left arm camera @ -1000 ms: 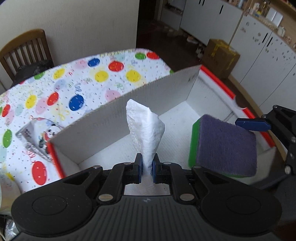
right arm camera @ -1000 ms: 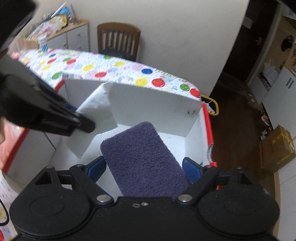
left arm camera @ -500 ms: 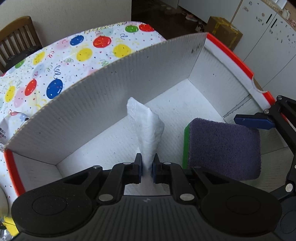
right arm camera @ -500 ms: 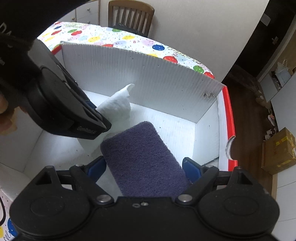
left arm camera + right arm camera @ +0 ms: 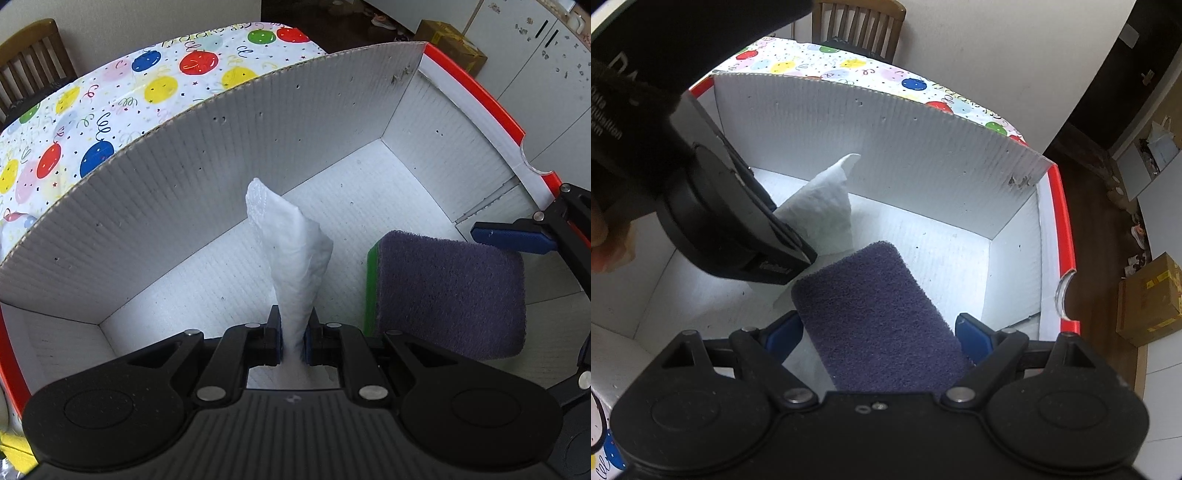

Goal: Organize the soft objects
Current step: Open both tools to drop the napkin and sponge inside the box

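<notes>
Left gripper (image 5: 293, 334) pinches tissue (image 5: 291, 251); right gripper (image 5: 877, 334) clasps sponge (image 5: 879, 317)

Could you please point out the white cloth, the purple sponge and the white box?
White crumpled cloth (image 5: 291, 258), left wrist view, its middle.
Purple scouring sponge (image 5: 879, 317), right wrist view, top face.
White corrugated box (image 5: 184, 177), left wrist view, far wall.
</notes>
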The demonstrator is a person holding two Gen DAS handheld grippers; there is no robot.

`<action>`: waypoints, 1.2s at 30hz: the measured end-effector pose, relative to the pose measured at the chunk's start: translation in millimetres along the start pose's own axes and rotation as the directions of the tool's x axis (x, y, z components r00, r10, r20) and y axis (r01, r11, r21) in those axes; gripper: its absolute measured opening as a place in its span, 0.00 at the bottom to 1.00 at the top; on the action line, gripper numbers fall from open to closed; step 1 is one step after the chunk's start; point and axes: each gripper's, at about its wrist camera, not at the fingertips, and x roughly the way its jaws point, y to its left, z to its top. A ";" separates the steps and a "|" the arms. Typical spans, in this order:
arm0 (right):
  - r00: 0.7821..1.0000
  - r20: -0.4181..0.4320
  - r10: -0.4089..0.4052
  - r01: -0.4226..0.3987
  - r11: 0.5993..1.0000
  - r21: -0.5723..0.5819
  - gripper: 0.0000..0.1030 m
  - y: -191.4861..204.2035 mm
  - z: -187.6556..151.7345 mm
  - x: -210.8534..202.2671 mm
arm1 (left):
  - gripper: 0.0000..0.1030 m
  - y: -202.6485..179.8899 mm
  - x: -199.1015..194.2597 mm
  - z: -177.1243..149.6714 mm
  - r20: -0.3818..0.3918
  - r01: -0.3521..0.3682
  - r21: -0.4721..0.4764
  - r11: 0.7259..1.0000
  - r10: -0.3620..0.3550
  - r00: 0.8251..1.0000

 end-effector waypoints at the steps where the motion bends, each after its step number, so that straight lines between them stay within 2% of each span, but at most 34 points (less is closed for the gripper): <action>1: 1.000 0.002 0.003 -0.003 1.000 0.002 0.86 -0.9 0.2 0.2 | 0.10 0.0 -0.1 0.0 0.000 0.003 -0.003 1.000 -0.003 1.000; 8: 1.000 0.020 0.010 -0.010 1.000 -0.008 0.87 -0.6 -4.4 -3.3 | 0.11 3.3 -3.6 -0.6 0.013 0.016 -0.027 1.000 -0.015 1.000; 11: 0.999 0.031 0.010 -0.010 1.000 -0.001 0.88 -0.9 -6.9 -7.5 | 0.21 5.8 -6.9 -1.3 0.021 0.027 -0.044 0.999 -0.026 0.999; 12: 0.999 0.033 0.009 -0.009 1.000 0.000 0.88 -1.3 -7.7 -8.8 | 0.34 6.3 -8.5 -1.7 0.027 0.027 -0.047 0.999 -0.026 0.999; 13: 0.999 0.035 0.007 -0.007 1.000 0.001 0.88 -1.3 -7.8 -9.7 | 0.58 6.5 -10.3 -2.0 0.035 0.027 -0.047 0.999 -0.026 0.999; 14: 0.999 0.040 0.005 -0.005 1.000 0.002 0.89 -1.5 -8.3 -11.1 | 0.70 6.4 -12.0 -2.4 0.041 0.026 -0.046 0.999 -0.024 0.999; 15: 0.999 0.045 0.002 -0.002 1.000 0.001 0.89 -1.6 -8.8 -12.6 | 0.75 5.9 -14.1 -3.1 0.050 0.021 -0.042 0.999 -0.019 0.999; 18: 0.998 0.057 -0.005 0.005 1.000 -0.001 0.91 -0.9 -8.8 -17.4 | 0.75 6.4 -22.3 -4.9 0.072 0.021 -0.043 0.999 -0.018 0.997; 20: 0.997 0.071 -0.009 0.010 1.000 -0.008 0.96 0.0 -9.6 -22.4 | 0.75 8.2 -29.5 -6.2 0.084 0.029 -0.050 0.998 -0.024 0.996; 25: 0.994 0.110 -0.004 0.005 1.000 -0.009 0.97 0.5 -10.9 -41.2 | 0.75 12.4 -53.8 -13.8 0.132 0.044 -0.040 0.998 -0.038 0.991; 36: 0.975 0.222 0.018 -0.031 0.998 0.056 0.99 -0.4 -17.4 -93.5 | 0.75 19.3 -124.6 -49.0 0.279 0.079 -0.011 0.997 -0.073 0.958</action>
